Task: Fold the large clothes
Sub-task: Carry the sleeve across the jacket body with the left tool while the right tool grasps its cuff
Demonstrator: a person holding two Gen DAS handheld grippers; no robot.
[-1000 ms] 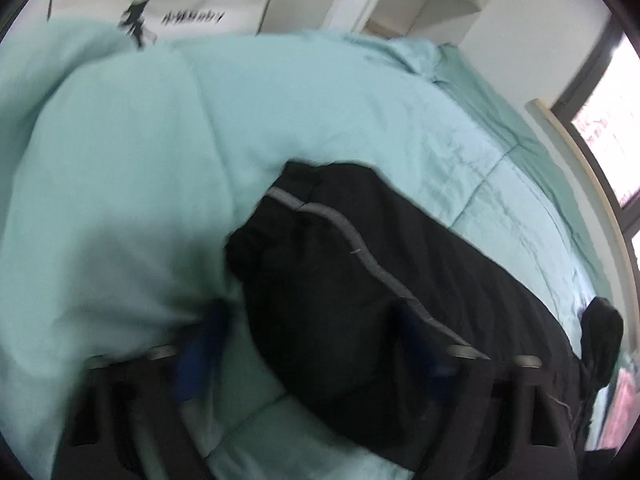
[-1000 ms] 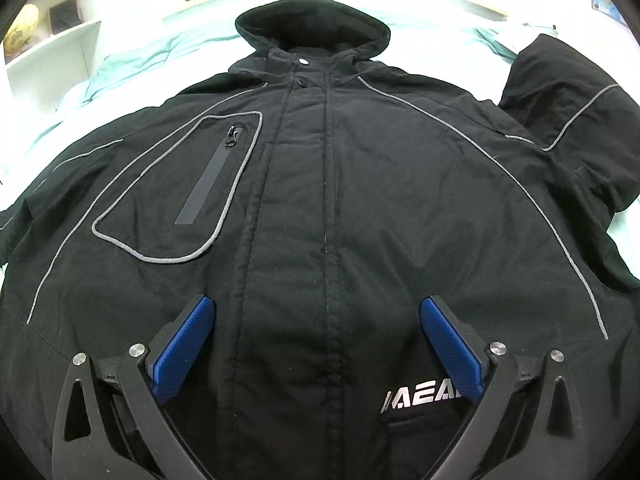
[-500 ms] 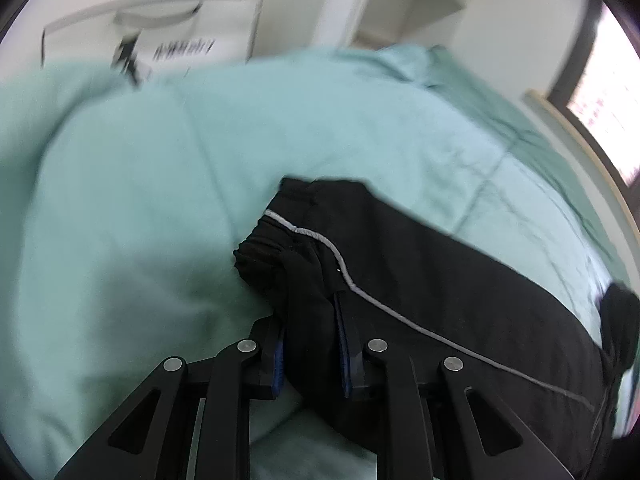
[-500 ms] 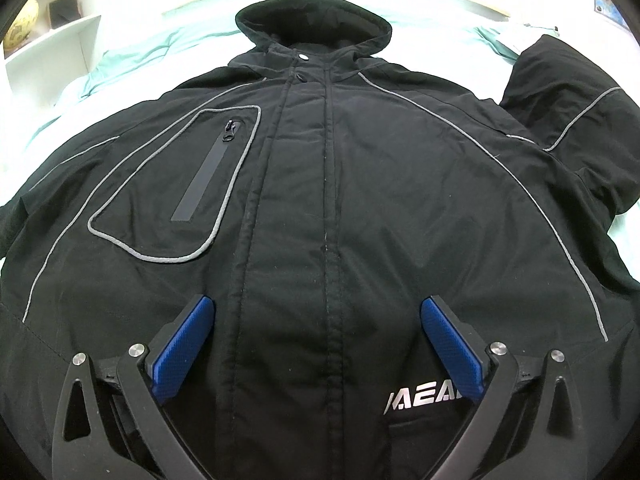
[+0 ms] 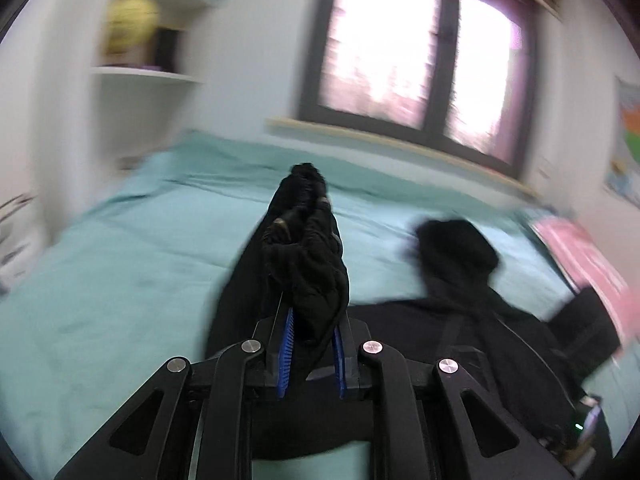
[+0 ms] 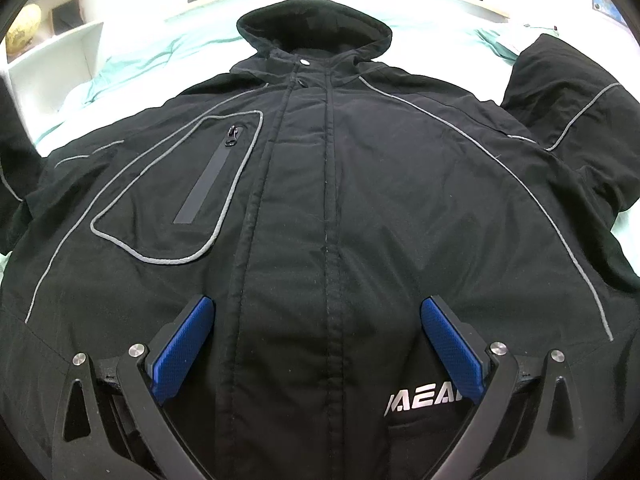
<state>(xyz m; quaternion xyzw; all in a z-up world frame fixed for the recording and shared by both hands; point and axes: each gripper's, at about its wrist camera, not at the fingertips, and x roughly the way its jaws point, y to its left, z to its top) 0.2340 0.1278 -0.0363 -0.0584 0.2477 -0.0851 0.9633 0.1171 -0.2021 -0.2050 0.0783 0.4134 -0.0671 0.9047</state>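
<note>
A black hooded jacket (image 6: 340, 180) with grey piping lies face up on a mint green bed (image 5: 140, 260). My left gripper (image 5: 312, 320) is closing its jaws on the bunched cuff of the jacket's sleeve (image 5: 304, 240), and the blue pads press on the fabric. The sleeve hangs raised above the bedding, with the hood (image 5: 456, 248) and the jacket body to its right. My right gripper (image 6: 318, 308) hovers open over the lower front of the jacket, with nothing between its blue pads (image 6: 182, 352). The other sleeve (image 6: 568, 92) lies folded at the right.
A window (image 5: 420, 52) runs along the far side of the bed. White shelves (image 5: 136, 76) with a yellow object stand at the left. Something pink (image 5: 580, 256) lies at the bed's right edge. Bare bedding spreads left of the jacket.
My left gripper closed on the sleeve cuff, then lifted it off the bedding and swung round towards the window. The right gripper stayed still and open over the jacket.
</note>
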